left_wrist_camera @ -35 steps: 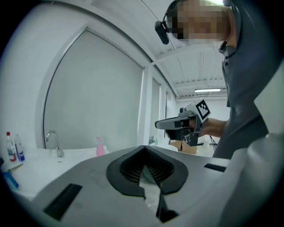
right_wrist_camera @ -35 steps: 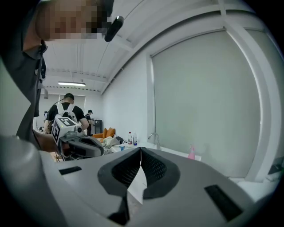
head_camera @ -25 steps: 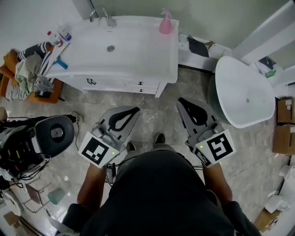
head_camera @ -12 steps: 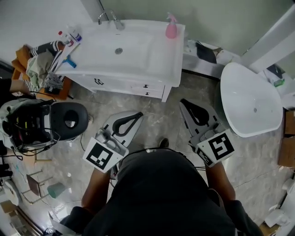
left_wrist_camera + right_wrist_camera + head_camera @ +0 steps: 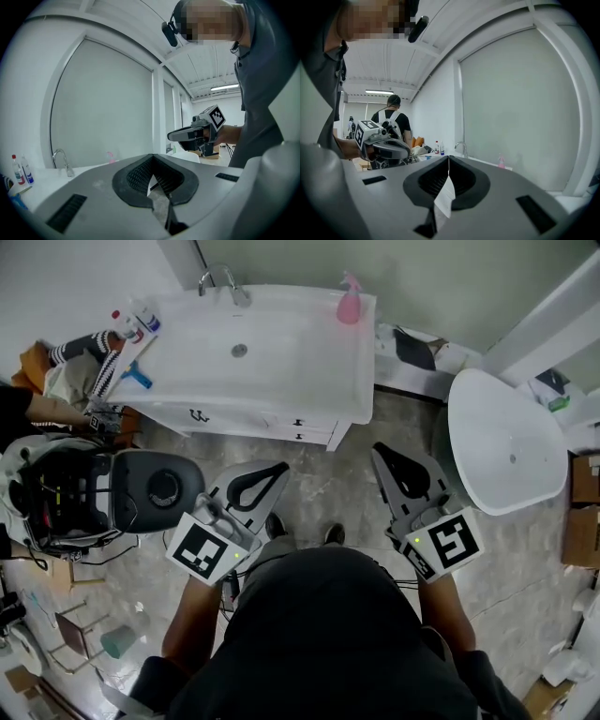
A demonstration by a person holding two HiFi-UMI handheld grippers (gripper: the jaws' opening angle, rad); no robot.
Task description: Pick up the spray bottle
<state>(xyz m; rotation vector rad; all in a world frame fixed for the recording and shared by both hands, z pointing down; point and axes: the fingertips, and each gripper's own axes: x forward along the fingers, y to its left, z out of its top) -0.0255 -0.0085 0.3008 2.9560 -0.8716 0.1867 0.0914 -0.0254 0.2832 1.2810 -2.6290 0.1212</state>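
Task barely begun. Pink spray bottle [image 5: 349, 298] upright at back right corner of sink worktop [image 5: 357, 371] — well apart from both claws. left claw [image 5: 278, 468], right claw [image 5: 379, 449] both closed, empty — approach, grasp, lift all left.

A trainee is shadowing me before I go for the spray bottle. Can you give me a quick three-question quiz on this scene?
1. Where on the sink counter does the pink spray bottle stand, seen from the person? A near left corner; B far right corner; C middle of the front edge.
2. True or false: the left gripper is shut and empty.
3. Fill in: the right gripper has its jaws ____.
Key: 1 B; 2 true; 3 shut.
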